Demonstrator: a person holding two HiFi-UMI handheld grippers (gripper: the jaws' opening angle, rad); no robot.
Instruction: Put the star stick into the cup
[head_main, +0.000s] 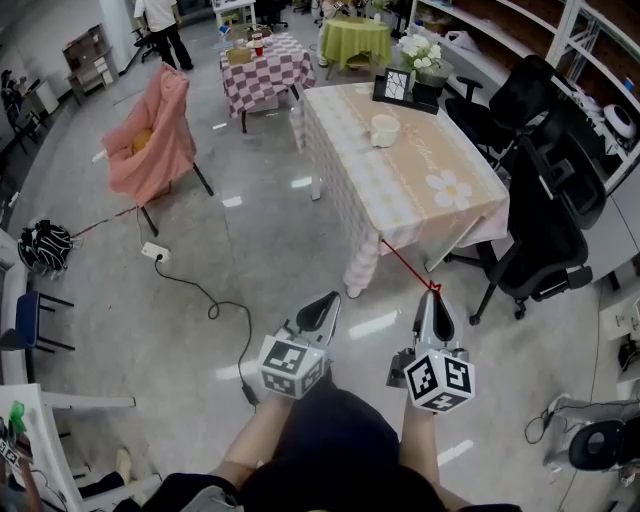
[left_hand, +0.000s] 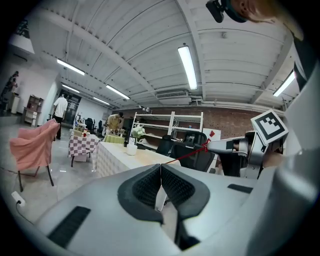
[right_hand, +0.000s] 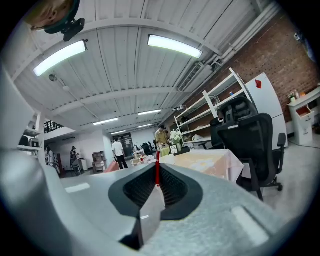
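Grippers sit low in the head view's middle. The left gripper, left of centre, has its jaws pressed together with nothing between them. The right gripper, just right of it, is clamped on the star stick. This thin red rod runs up and left from the jaw tips, its far end showing against the draped near corner of the table. The white cup stands farther up the frame on the tabletop, well apart from the stick. Black office chairs stand at the right edge.
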